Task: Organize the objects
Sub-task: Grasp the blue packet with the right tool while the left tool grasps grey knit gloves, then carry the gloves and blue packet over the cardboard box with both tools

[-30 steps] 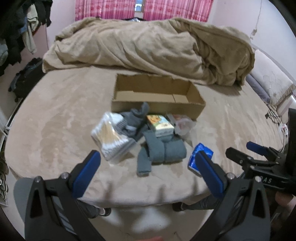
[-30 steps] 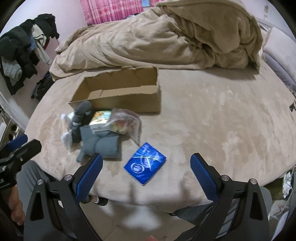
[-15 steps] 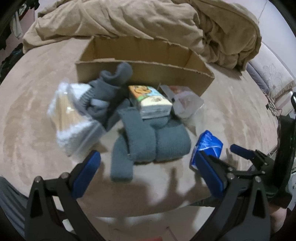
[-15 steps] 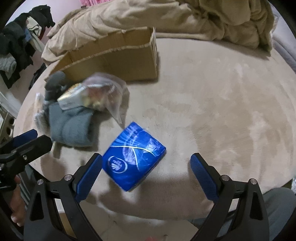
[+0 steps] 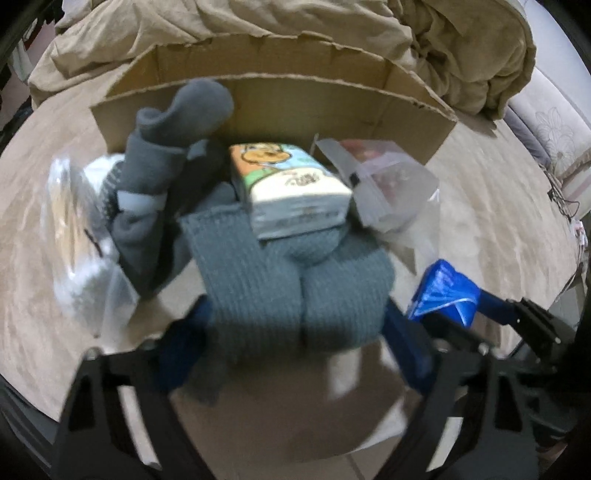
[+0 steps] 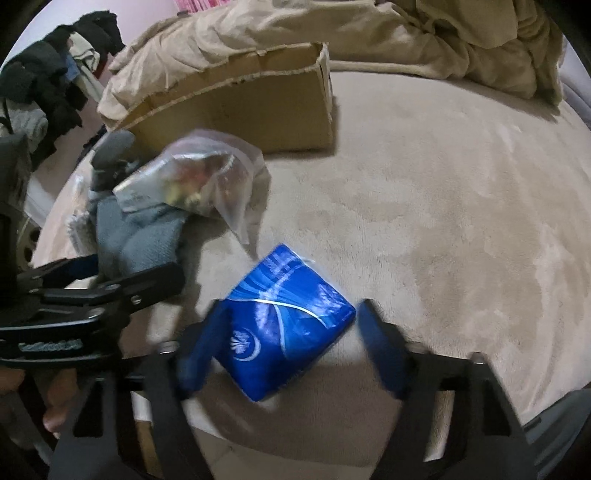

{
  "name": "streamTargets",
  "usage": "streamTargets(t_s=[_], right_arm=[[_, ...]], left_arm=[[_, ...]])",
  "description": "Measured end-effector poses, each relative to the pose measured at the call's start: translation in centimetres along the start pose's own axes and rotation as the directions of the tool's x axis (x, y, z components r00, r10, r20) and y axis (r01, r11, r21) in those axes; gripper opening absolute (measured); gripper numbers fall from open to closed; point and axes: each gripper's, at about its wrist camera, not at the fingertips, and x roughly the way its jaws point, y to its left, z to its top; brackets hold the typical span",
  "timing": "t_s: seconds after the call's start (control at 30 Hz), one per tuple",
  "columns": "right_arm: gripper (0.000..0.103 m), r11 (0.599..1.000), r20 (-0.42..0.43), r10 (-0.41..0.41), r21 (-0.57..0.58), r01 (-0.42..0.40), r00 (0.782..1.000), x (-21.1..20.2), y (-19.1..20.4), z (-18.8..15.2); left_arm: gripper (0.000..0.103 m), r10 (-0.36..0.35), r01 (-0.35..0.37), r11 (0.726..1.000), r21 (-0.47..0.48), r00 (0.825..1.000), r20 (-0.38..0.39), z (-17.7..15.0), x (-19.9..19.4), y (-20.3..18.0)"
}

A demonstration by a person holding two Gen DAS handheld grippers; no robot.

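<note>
A pair of folded grey socks (image 5: 295, 295) lies on the beige bed, between the blue fingers of my left gripper (image 5: 295, 339). Its jaws are closing around the socks, and the pads stand close to both sides. A blue tissue packet (image 6: 291, 325) lies between the fingers of my right gripper (image 6: 291, 347). Those jaws are closing too; the left pad is at the packet's edge and a small gap shows on the right. An open cardboard box (image 5: 258, 92) stands behind the pile. A cartoon-printed tissue pack (image 5: 291, 188) rests on the socks.
A darker grey sock (image 5: 166, 147), a clear bag of cotton swabs (image 5: 81, 236) and a clear bag of small items (image 6: 207, 177) crowd the box front. A rumpled blanket (image 6: 406, 33) fills the bed's far side. Clothes (image 6: 48, 81) are heaped at the left.
Both grippers have come down onto the bed; the socks and the blue packet now sit between their fingers. Both pairs of jaws have narrowed from wide open.
</note>
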Motion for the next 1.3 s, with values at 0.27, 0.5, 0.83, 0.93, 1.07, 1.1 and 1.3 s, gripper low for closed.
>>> streamTargets(t_s=[0.27, 0.5, 0.83, 0.93, 1.07, 1.1, 1.3], right_arm=[[0.027, 1.000, 0.048, -0.018, -0.020, 0.019, 0.999, -1.8, 0.1, 0.0], [0.021, 0.998, 0.110, -0.049, -0.039, 0.054, 0.993, -4.1, 1.3, 0.5], [0.020, 0.991, 0.225, -0.073, -0.097, 0.097, 0.972, -9.9, 3.4, 1.9], [0.020, 0.989, 0.253, -0.058, -0.117, 0.090, 0.966, -11.8, 4.2, 2.6], [0.020, 0.989, 0.285, -0.038, -0.124, 0.076, 0.958, -14.2, 5.0, 3.8], [0.020, 0.989, 0.290, -0.031, -0.127, 0.071, 0.956, -14.7, 5.1, 4.2], [0.020, 0.987, 0.313, 0.021, -0.158, 0.030, 0.949, -17.7, 6.3, 6.9]], left_arm=[[0.061, -0.046, 0.046, 0.999, -0.001, 0.998, 0.033, -0.9, -2.2, -0.1], [0.059, -0.073, 0.074, 0.997, -0.002, 0.993, 0.092, -0.9, -6.5, 0.2], [0.060, -0.081, 0.083, 0.997, 0.003, 0.972, 0.220, -0.1, -14.0, 0.5], [0.060, -0.066, 0.066, 0.998, 0.010, 0.966, 0.251, 0.5, -15.8, 0.5], [0.060, -0.049, 0.050, 0.999, 0.004, 0.957, 0.286, 1.3, -17.7, 0.8], [0.060, -0.038, 0.039, 0.999, 0.001, 0.956, 0.291, 1.6, -18.1, 0.8], [0.061, -0.028, 0.029, 1.000, 0.001, 0.945, 0.325, 3.7, -19.2, 0.3]])
